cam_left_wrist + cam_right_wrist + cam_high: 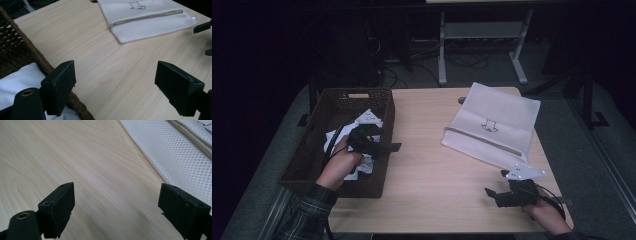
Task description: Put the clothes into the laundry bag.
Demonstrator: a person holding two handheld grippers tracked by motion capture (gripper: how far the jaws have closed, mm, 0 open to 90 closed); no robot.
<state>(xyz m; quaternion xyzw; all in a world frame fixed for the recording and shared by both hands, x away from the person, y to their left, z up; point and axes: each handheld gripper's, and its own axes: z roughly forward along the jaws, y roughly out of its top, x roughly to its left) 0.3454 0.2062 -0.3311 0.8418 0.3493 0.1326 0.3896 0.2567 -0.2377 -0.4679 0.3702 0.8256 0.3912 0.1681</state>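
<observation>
A brown wicker basket stands on the left of the wooden table and holds crumpled white cloths. My left gripper hovers over the basket's right rim, open and holding nothing. In the left gripper view its jaws span bare wood, with the basket rim and a white cloth at the lower left. A white mesh zip bag lies flat at the right. My right gripper is near the front right, open and holding nothing, just short of the bag's mesh.
The bag's zipper runs across its lower part, and the right gripper's jaw tips poke in beyond the bag. Metal table legs and cables stand on the floor behind. Bare wood lies between basket and bag.
</observation>
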